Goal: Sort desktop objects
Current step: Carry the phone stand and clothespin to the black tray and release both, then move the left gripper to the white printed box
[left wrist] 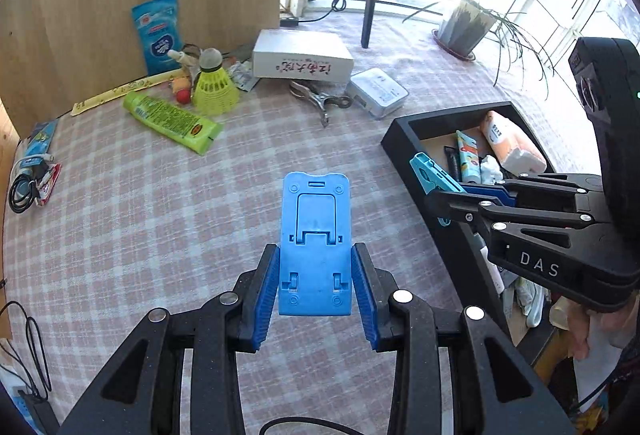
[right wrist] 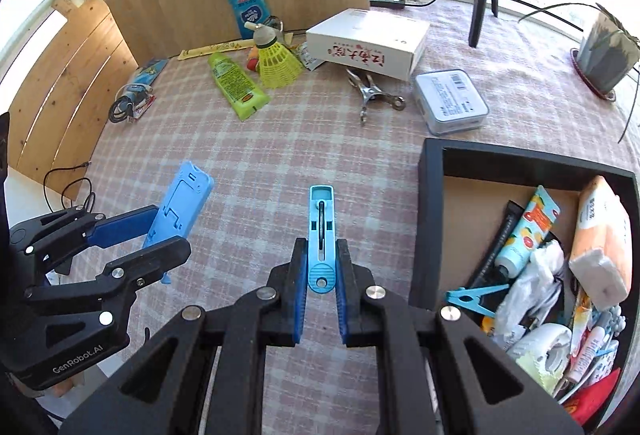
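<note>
From the left wrist, the left gripper (left wrist: 315,285) pinches a blue phone stand (left wrist: 315,235) by its lower sides, lifted over the checked tablecloth (left wrist: 140,215) at centre frame. It looks like light, stiff, slightly slick plastic, so a flat-edge hold suits it.

From the right wrist, the right gripper (right wrist: 322,285) is clamped on a light-blue clothes peg (right wrist: 321,235) near its tail; the black box (right wrist: 430,195) sits at right.

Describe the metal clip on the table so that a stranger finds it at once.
Start at the white box near the wooden board. Just in front of it, on the checked cloth, lies the metal clip, left of a grey case. It is the only bare shiny steel thing there.
</note>
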A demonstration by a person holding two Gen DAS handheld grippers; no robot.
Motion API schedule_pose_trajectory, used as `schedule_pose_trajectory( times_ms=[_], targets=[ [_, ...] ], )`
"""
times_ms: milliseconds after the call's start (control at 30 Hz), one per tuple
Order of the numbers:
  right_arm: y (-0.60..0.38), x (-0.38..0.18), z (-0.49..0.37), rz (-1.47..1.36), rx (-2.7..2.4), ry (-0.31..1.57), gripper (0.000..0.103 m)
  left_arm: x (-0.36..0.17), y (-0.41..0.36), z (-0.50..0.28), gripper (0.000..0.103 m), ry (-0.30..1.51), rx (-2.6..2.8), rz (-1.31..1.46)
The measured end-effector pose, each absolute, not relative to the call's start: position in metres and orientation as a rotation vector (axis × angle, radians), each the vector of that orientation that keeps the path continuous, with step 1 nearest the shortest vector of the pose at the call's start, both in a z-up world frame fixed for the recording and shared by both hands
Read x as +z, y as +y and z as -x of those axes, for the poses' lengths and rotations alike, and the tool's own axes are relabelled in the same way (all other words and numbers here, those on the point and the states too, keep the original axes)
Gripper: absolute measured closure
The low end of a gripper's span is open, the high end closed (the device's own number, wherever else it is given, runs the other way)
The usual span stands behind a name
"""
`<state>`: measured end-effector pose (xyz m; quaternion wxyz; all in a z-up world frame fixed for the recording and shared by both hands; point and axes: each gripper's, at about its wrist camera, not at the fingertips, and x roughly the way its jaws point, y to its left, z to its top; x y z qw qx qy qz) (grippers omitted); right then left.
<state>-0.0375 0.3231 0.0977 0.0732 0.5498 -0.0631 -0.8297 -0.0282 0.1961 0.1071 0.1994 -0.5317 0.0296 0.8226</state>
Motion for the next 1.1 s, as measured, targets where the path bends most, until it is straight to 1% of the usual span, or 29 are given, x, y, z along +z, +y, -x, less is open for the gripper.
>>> schedule_pose_trajectory(
  times_ms=[333, 533, 700, 733, 800, 833, 867, 1000, 1100],
  targets=[
    [0.466, 0.117, -0.036, -1.719, -2.708, -0.38, 0.091, 0.114, 0.313, 0.027, 0.069, 0.187, 2.136, 1.384],
    [0.513, 0.12, -0.061, -1.75, -2.777, -0.463, 0.091, 0.116, 0.359, 0.021, 0.069, 0.241, 2.077, 1.345],
    [0.53, 0.124, -0.072, -1.75, -2.805, -0.476, 0.09, 0.12, 0.383, 0.013, 0.068, 0.276, 2.026, 1.316],
    [0.531, 0.124, -0.073, -1.75, -2.809, -0.477, 0.086, 0.121, 0.386, 0.01, 0.062, 0.291, 2.012, 1.308],
    [0.534, 0.125, -0.073, -1.774, -2.804, -0.496, 0.05, 0.122, 0.39, 0.007, 0.046, 0.32, 2.018, 1.298],
    [0.536, 0.126, -0.074, -1.76, -2.82, -0.511, 0.044, 0.123, 0.39, 0.007, 0.047, 0.333, 2.035, 1.291],
    [0.537, 0.128, -0.075, -1.745, -2.834, -0.524, 0.042, 0.124, 0.389, 0.008, 0.047, 0.342, 2.046, 1.295],
    [0.534, 0.135, -0.068, -1.726, -2.835, -0.545, 0.042, 0.123, 0.375, 0.02, 0.049, 0.325, 2.071, 1.335],
    [0.525, 0.139, -0.058, -1.722, -2.829, -0.522, 0.042, 0.123, 0.358, 0.032, 0.051, 0.311, 2.101, 1.362]
  ],
)
